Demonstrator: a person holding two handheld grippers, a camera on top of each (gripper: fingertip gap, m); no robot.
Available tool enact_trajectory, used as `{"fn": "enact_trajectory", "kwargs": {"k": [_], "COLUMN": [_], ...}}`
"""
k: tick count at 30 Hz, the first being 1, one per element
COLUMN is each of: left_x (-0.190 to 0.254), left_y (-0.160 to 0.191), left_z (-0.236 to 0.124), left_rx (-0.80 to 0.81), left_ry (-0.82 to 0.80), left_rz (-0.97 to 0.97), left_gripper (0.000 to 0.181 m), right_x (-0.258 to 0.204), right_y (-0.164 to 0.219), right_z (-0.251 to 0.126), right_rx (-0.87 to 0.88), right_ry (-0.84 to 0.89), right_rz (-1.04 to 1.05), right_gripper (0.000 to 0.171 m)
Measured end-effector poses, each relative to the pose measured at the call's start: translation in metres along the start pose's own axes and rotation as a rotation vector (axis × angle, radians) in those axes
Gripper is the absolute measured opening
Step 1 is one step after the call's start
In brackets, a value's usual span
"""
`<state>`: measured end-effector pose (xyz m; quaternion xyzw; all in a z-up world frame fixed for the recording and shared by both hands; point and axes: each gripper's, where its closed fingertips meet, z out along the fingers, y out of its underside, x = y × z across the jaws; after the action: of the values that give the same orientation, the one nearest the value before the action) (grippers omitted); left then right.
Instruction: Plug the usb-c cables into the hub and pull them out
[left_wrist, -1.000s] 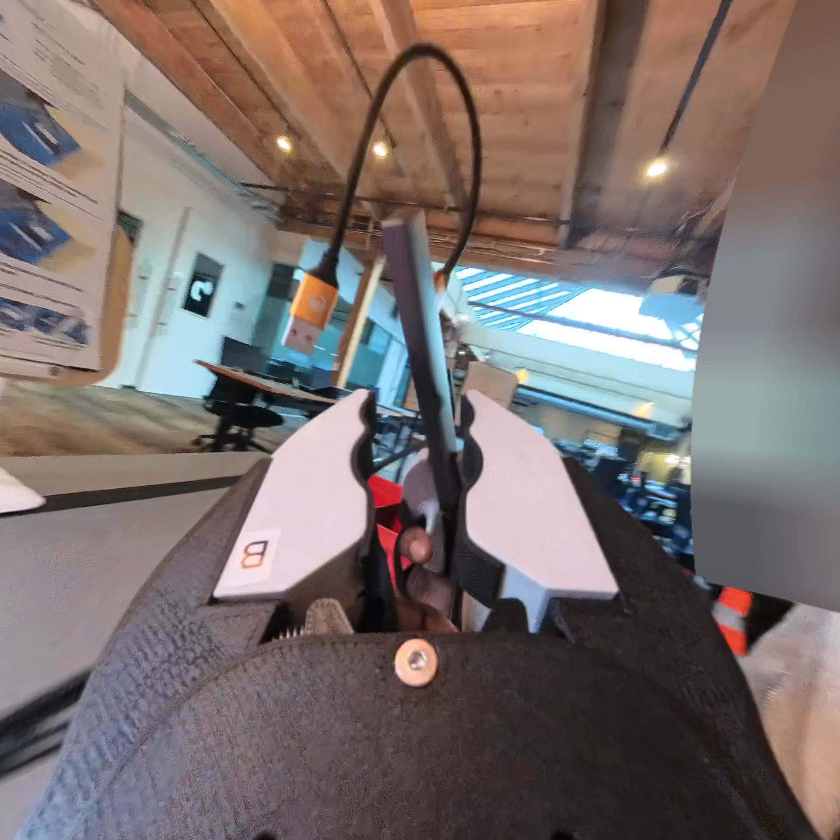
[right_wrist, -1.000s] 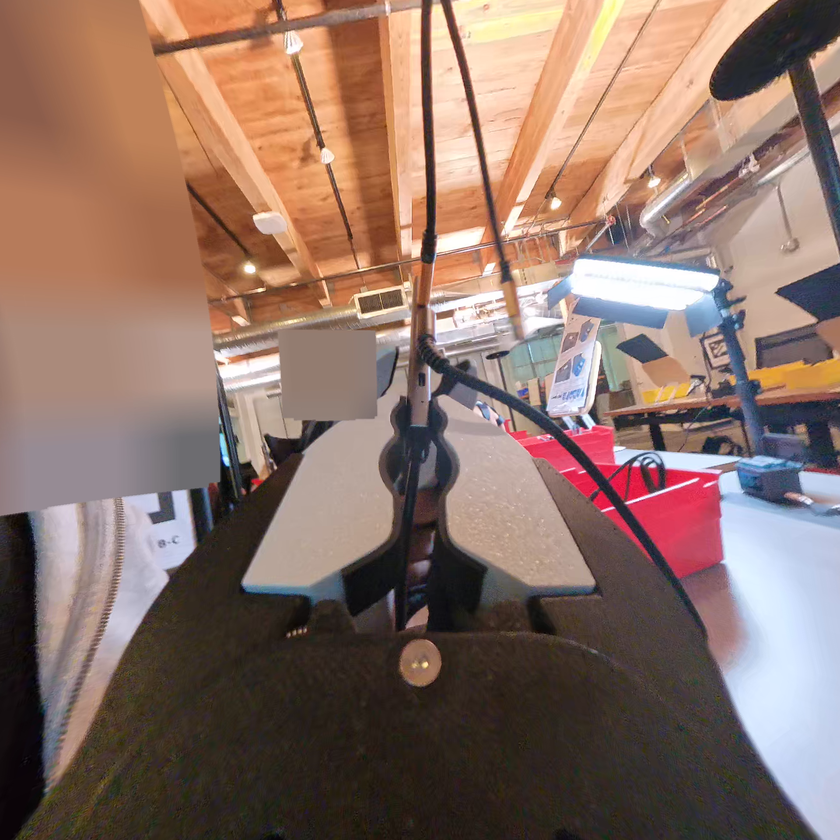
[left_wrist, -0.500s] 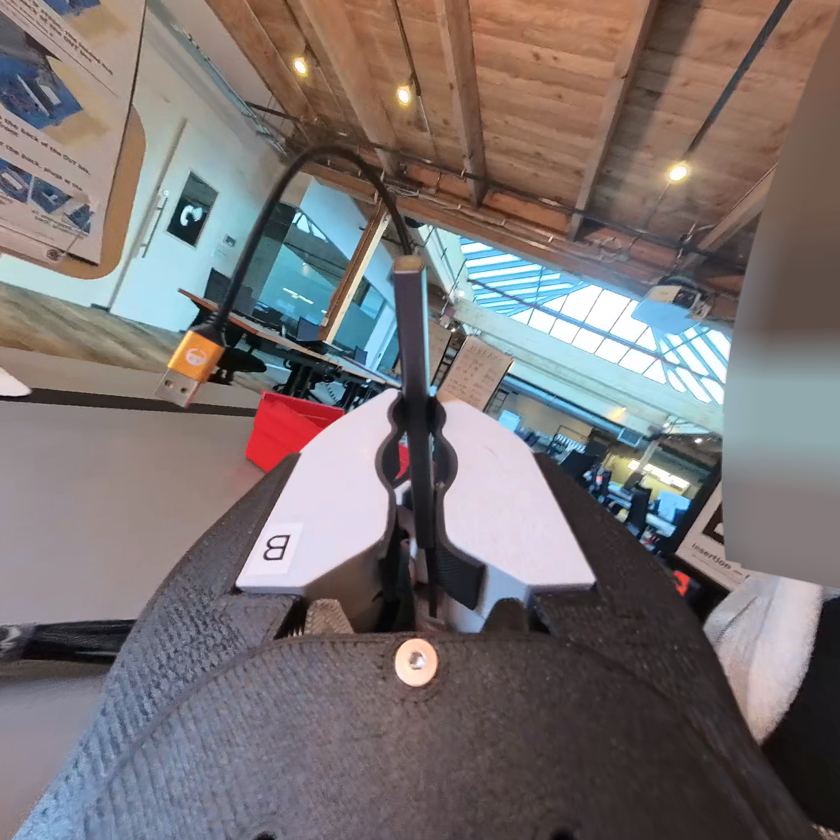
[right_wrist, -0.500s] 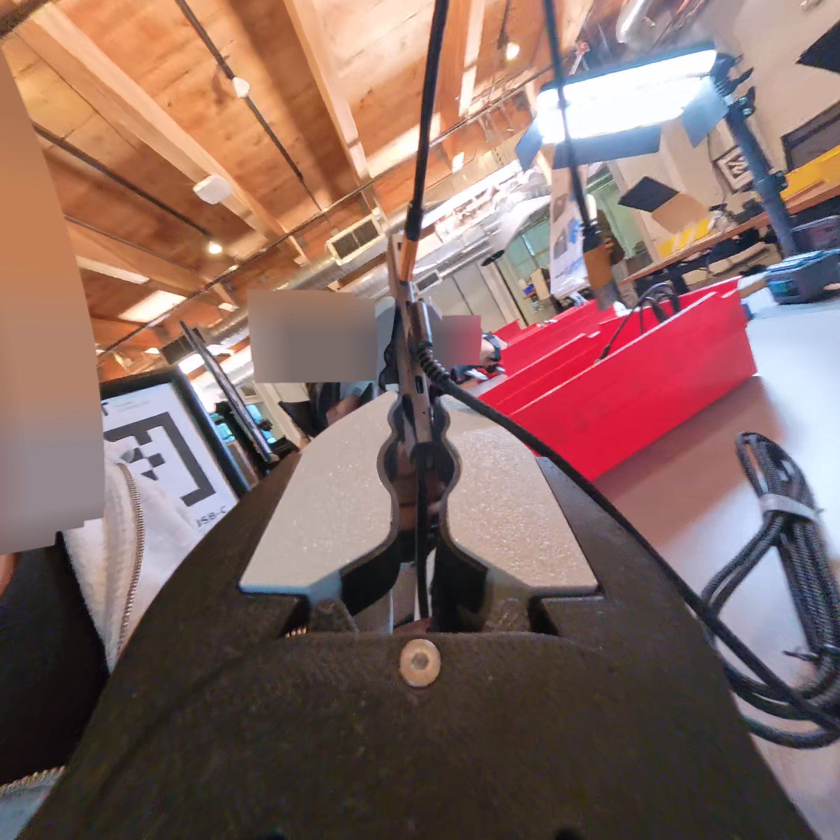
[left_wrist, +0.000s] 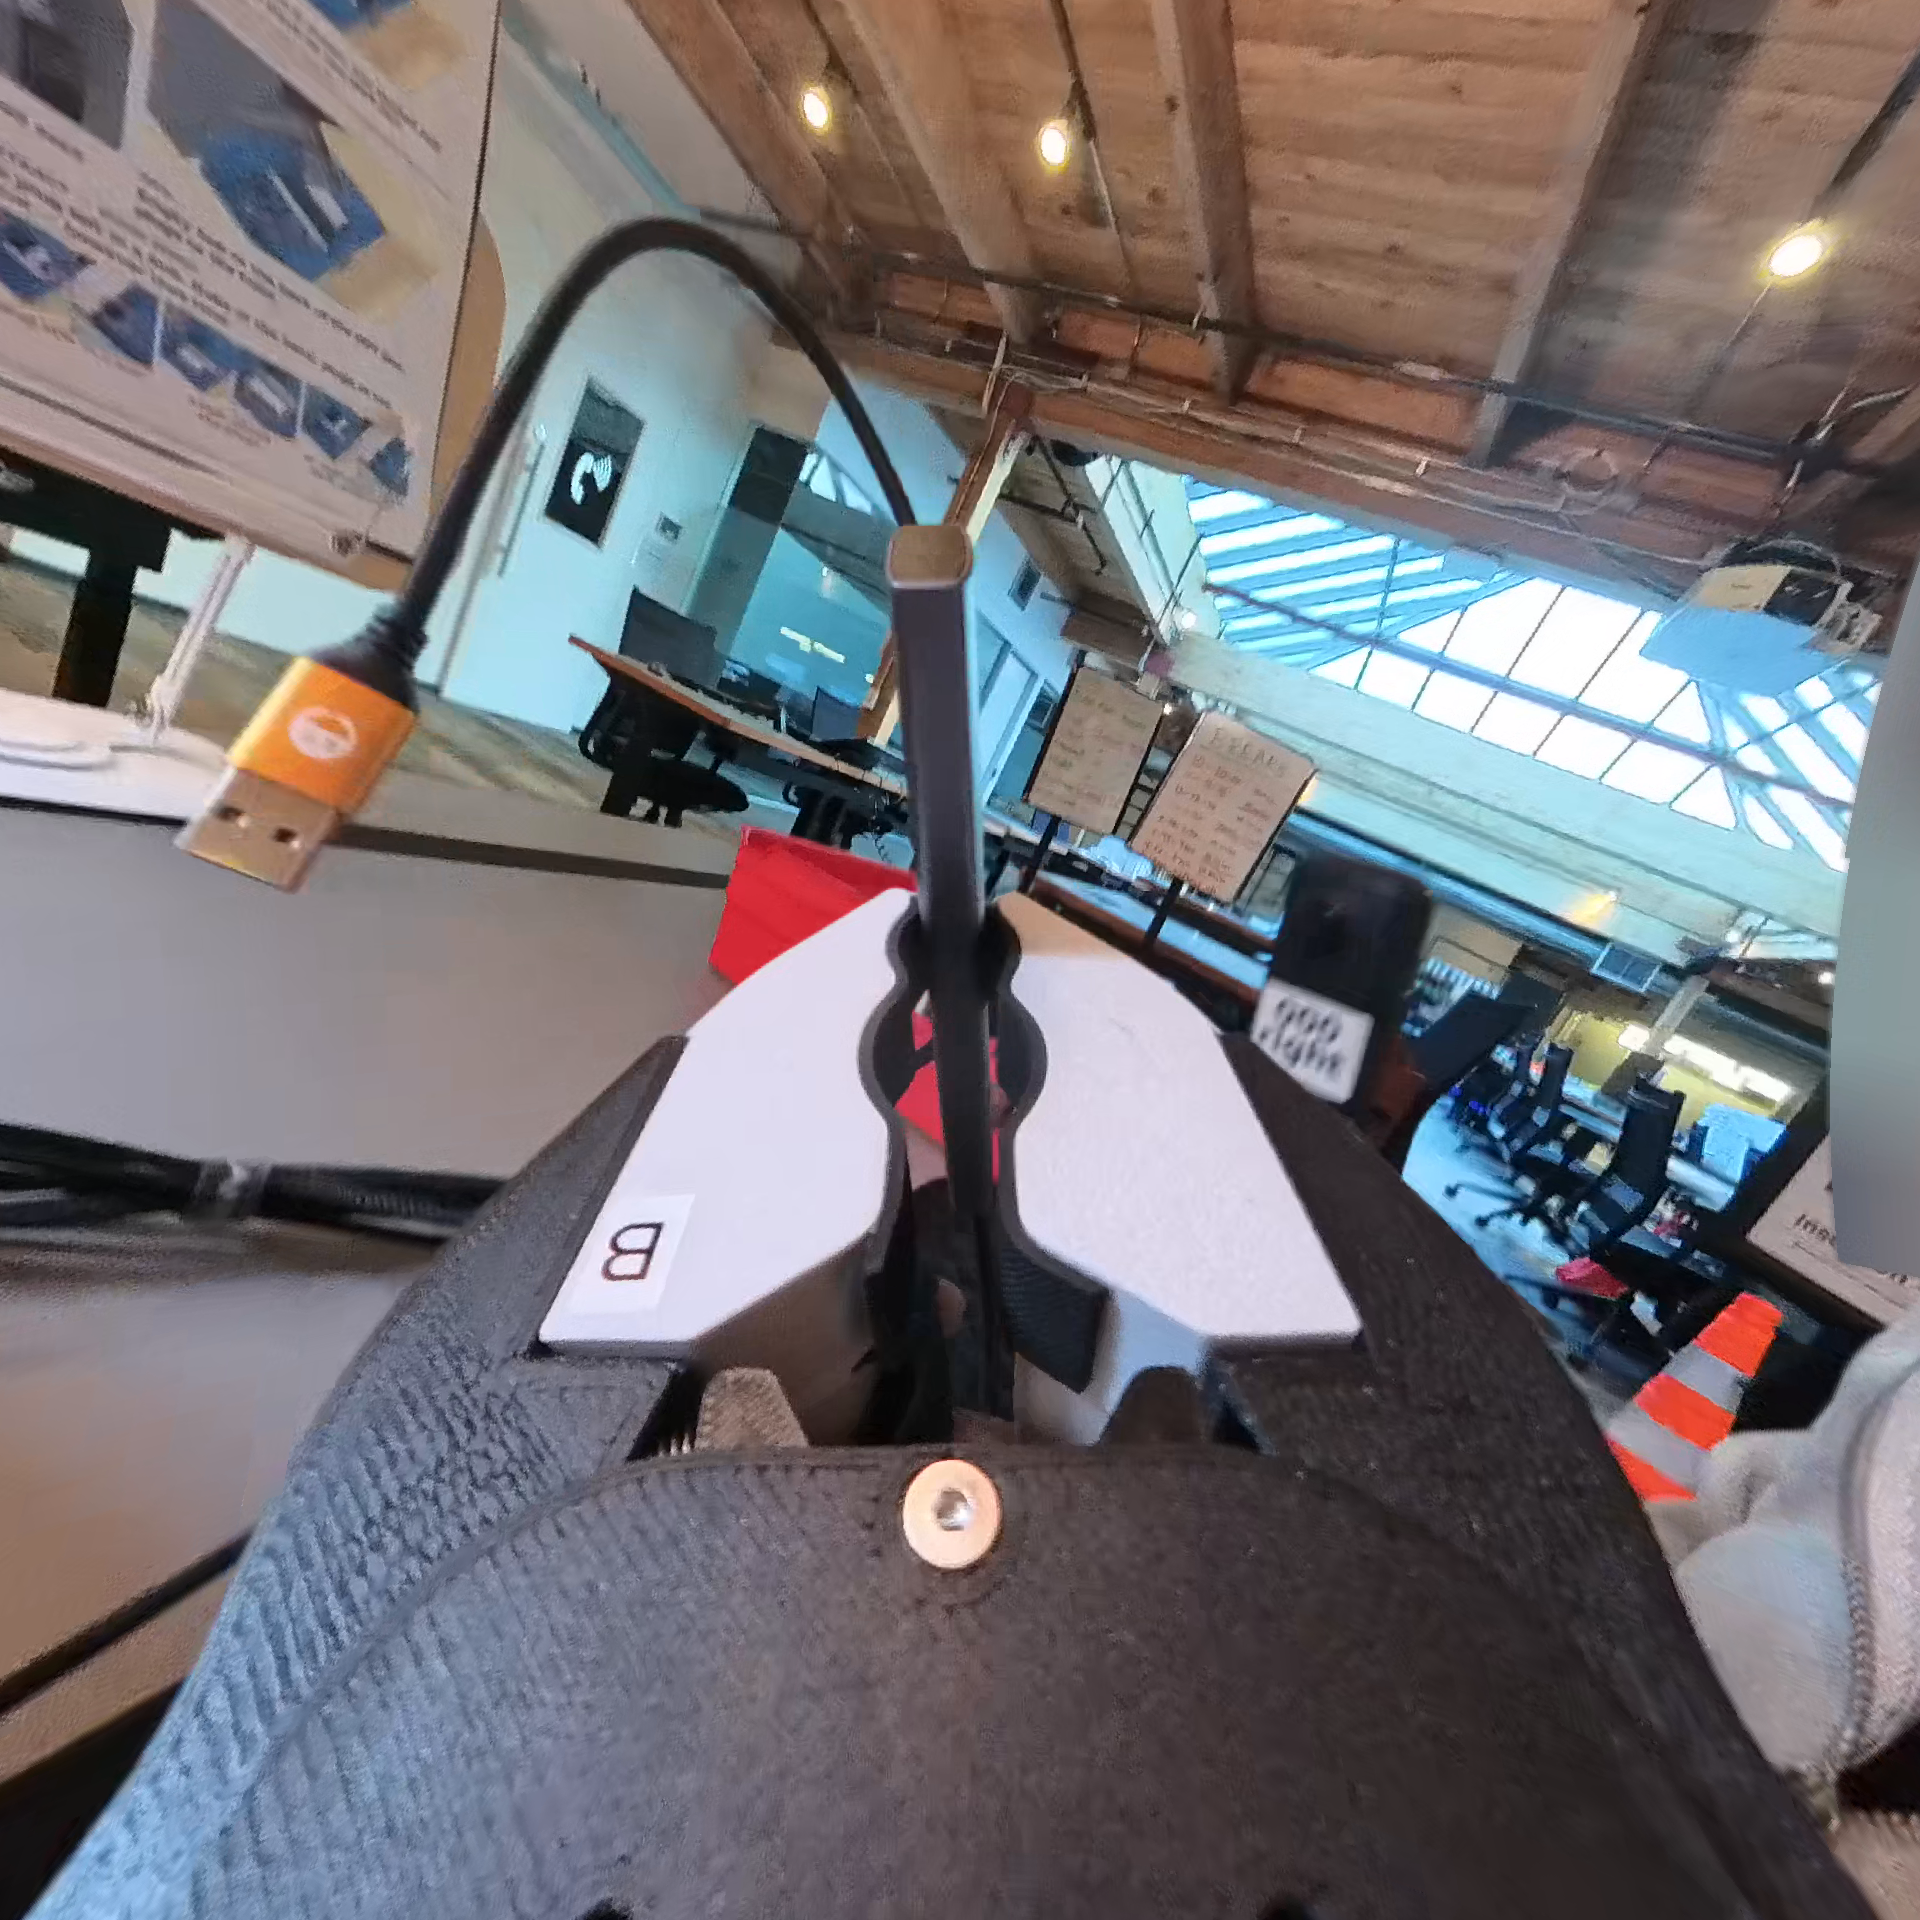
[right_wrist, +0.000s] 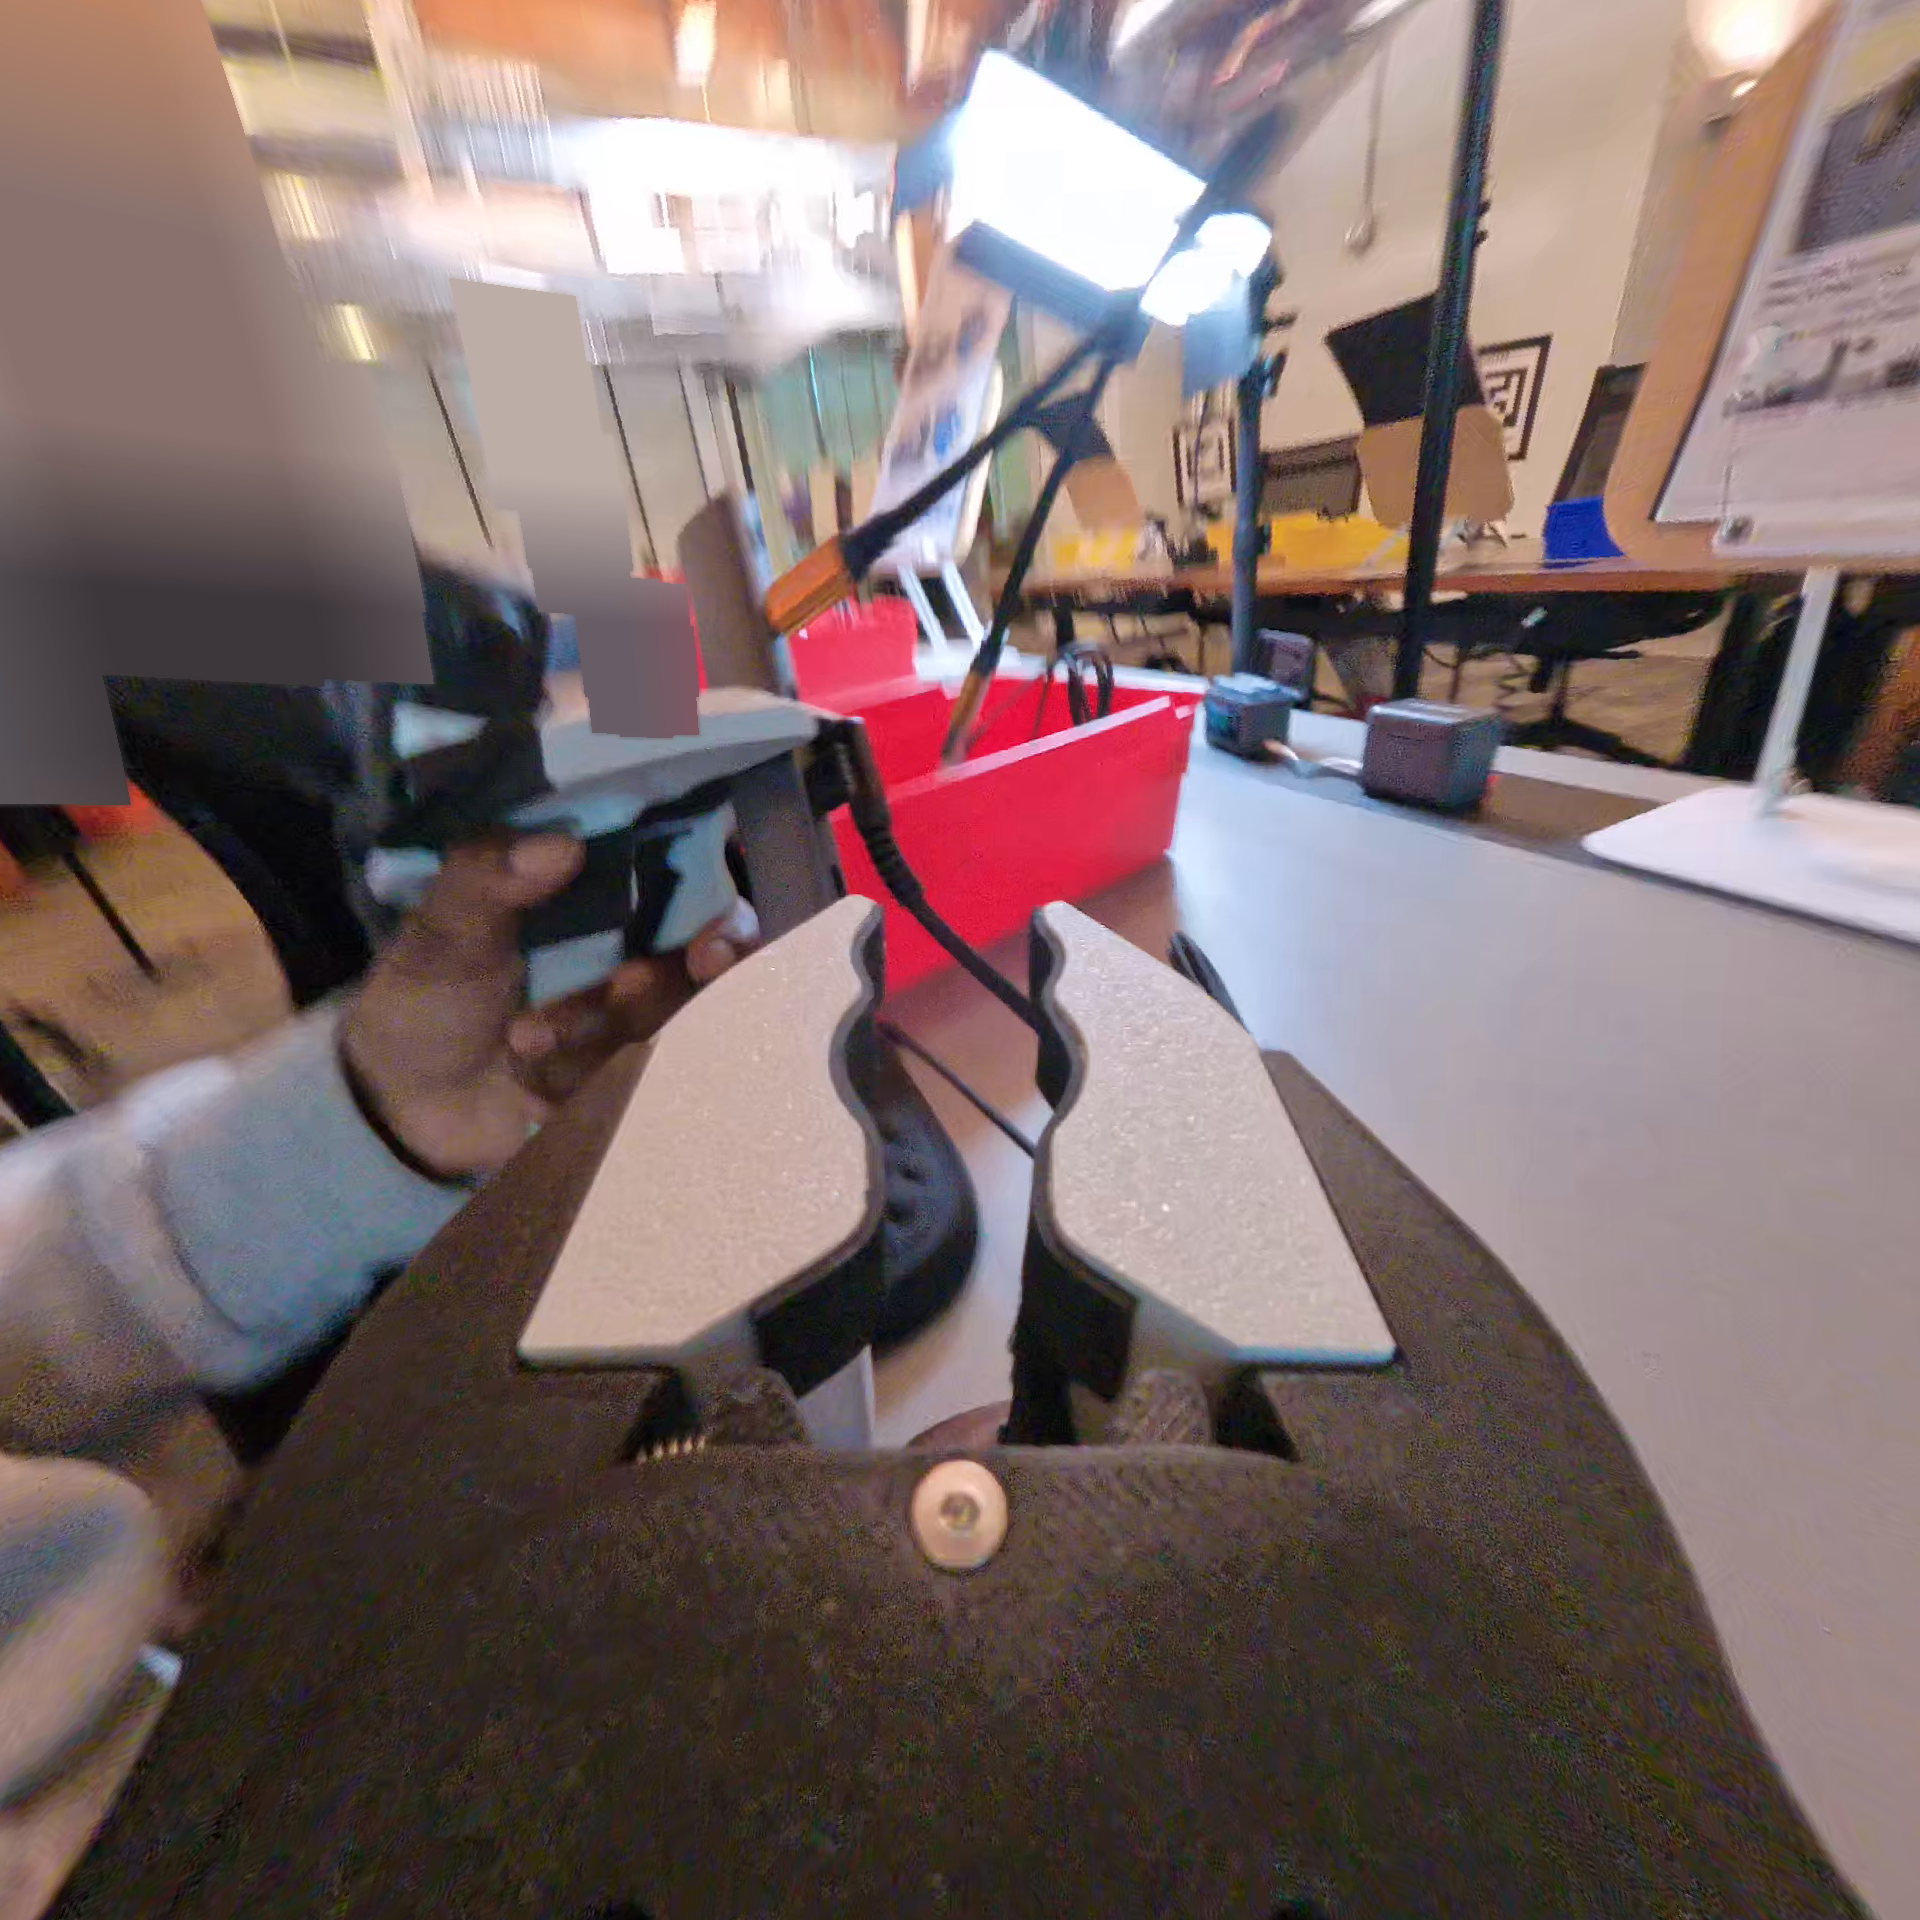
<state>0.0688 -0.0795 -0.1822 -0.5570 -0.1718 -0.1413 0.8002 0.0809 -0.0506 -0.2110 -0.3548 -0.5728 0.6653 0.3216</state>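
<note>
Left gripper: jaws are closed on the hub, a slim dark bar that is held edge-on and upright, its far end raised above the fingertips. From that end a black lead is arched up and over to the left, and an orange plug is hung from it in the air above the table. A red bin is seen just beyond the fingers.

Right gripper: jaws are parted and nothing is held. A black cable is passed through the gap between the fingers, apart from both. To the left, the left gripper is held by a hand, with the hub clamped in it. Farther off, the red bin is set on the table, with two small dark boxes beyond. The view is blurred.
</note>
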Motion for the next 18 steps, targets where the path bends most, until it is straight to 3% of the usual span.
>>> {"fn": "enact_trajectory", "kwargs": {"k": [3,9,14,18], "left_x": [-0.002,-0.009,-0.016,-0.021], "left_y": [0.017,0.038,0.044,0.042], "left_z": [0.000,-0.004,-0.010,-0.010], "left_rx": [-0.071,-0.165,-0.189,-0.146], "left_ry": [-0.023,-0.046,-0.058,-0.154], "left_rz": [0.059,0.103,0.081,0.132], "left_gripper": [0.011,0.011,0.011,0.012], "right_x": [-0.007,-0.009,-0.009,-0.007], "right_y": [0.008,0.031,0.039,0.037], "right_z": [0.007,0.016,0.018,0.021], "right_rx": [-0.145,-0.333,-0.274,-0.146], "right_ry": [0.013,0.000,0.104,0.239], "right_rz": [-0.245,-0.481,-0.522,-0.409], "right_gripper": [0.027,0.008,0.007,0.006]}}
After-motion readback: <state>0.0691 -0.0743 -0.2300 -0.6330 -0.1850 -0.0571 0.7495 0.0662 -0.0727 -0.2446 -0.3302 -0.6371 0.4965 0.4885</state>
